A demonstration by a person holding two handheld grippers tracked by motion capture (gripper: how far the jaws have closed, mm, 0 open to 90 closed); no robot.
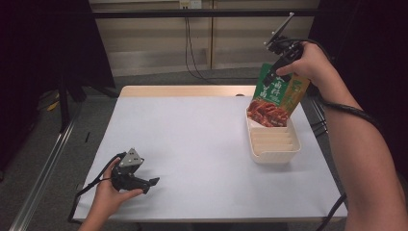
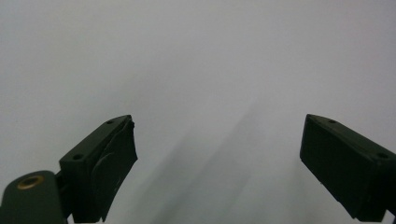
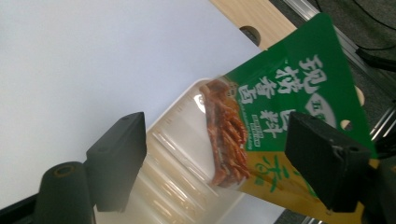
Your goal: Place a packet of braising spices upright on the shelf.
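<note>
Our left hand (image 1: 108, 195) rests low at the near left, holding the left gripper (image 1: 151, 184) level with its jaws spread wide, pointing right. Our right arm (image 1: 365, 159) reaches to the far right, hand raised, right gripper (image 1: 274, 72) tilted downward, jaws parted.

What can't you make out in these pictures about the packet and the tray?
- Whether the green packet touches the right tongs: right gripper view, a jaw covers its edge.
- Packet's bottom edge: high view, hidden inside the white tray.
- Packet's small print: too small and blurred, both views.
</note>
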